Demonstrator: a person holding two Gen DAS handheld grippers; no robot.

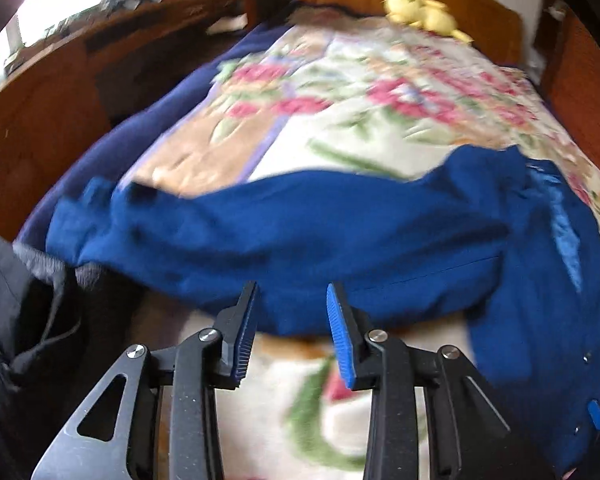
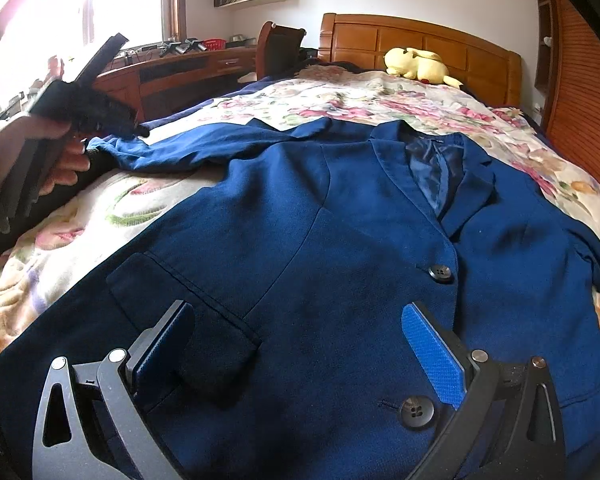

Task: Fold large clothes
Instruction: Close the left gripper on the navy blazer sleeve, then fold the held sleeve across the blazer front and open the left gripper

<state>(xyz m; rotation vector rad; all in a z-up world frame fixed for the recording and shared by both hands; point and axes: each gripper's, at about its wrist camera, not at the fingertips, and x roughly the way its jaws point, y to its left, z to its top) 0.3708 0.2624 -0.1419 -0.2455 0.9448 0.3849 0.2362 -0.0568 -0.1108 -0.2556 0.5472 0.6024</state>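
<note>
My left gripper (image 1: 292, 320) spread, empty, just short of blazer (image 2: 300, 220) sleeve (image 1: 260, 240). My right gripper (image 2: 300, 356) spread, hovering over hem (nothing pinched). Risk: one-layer pinch drags blazer askew.

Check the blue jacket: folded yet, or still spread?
Spread: the blue jacket lies face up, buttoned, its sleeve stretched sideways across the floral blanket.

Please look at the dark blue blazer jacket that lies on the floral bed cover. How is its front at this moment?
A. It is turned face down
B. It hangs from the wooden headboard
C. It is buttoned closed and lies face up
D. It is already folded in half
C: the dark blue blazer jacket lies spread on the floral bed cover, lapels up, with both black buttons fastened.
</note>
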